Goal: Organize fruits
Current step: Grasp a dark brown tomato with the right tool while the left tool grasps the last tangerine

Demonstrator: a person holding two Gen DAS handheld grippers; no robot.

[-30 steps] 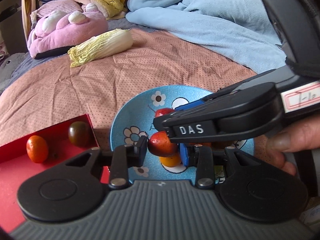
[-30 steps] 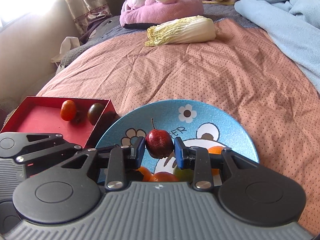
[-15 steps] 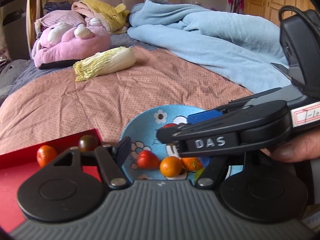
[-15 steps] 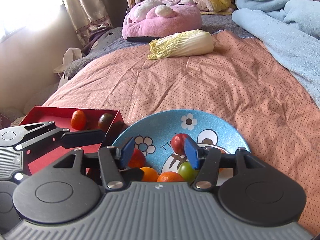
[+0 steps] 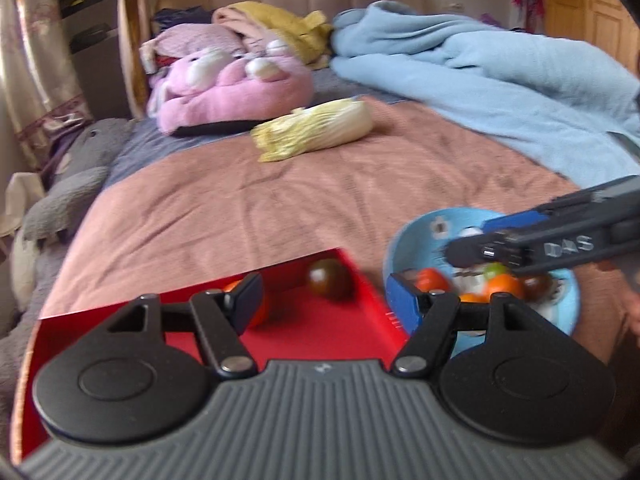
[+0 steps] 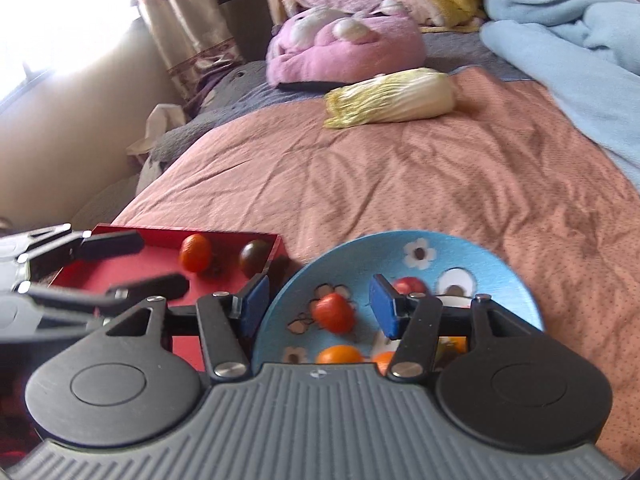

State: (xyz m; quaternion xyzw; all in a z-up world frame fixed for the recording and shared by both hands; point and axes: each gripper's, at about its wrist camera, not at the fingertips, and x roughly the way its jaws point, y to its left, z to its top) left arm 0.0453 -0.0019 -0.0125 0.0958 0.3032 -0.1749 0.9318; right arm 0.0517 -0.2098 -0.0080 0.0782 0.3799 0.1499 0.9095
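Tray (image 6: 132, 276), red, at left: orange tomato (image 6: 195, 252) and dark tomato (image 6: 254, 256) inside. Left gripper (image 5: 326, 300) above tray, jaws wide apart, holding nothing. Blue plate (image 6: 472, 256) just right of tray, carrying mixed fruit. Right gripper (image 6: 316, 304) over plate, jaws wide, nothing gripped; red tomato (image 6: 334, 313) lies between them.

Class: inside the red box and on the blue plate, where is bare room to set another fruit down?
Red box: bare near floor; orange tomato and dark tomato sit along its far wall. Blue plate: far rim bare, near half crowded.

Bed (image 6: 440, 184): cabbage (image 6: 390, 98), plate (image 6: 472, 252), red tray (image 6: 132, 264).
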